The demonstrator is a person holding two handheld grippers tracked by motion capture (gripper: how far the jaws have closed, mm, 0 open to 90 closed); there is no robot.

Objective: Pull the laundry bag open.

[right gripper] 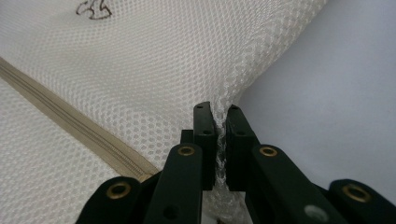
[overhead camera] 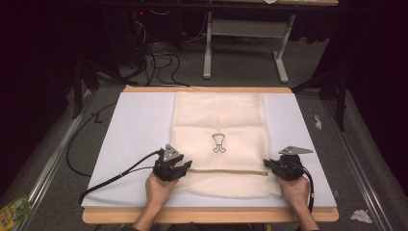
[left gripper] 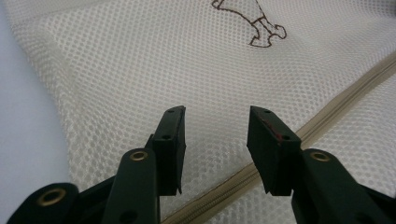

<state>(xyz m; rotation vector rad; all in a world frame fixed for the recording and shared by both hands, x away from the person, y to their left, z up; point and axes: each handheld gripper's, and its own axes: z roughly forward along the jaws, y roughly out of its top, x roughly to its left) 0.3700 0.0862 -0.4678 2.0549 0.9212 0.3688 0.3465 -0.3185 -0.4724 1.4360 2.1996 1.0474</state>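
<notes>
A cream mesh bag (overhead camera: 219,139) is lying flat on a white mat (overhead camera: 139,130) covering a wooden table (overhead camera: 207,214), its tan zipper (overhead camera: 226,171) running across its near part. At the bag's near left edge, the left gripper (overhead camera: 185,166) is hovering with jaws spread apart, holding nothing; the left gripper view is showing them over the mesh beside the zipper (left gripper: 327,116). At the bag's near right edge, the right gripper (overhead camera: 267,164) is pinching the mesh; the right gripper view is showing a fold of bag (right gripper: 140,70) squeezed between closed jaws. Beyond the bag, grey carpet (overhead camera: 250,62), cables (overhead camera: 161,60) and a white table frame (overhead camera: 245,33) are sitting in a dim room.
</notes>
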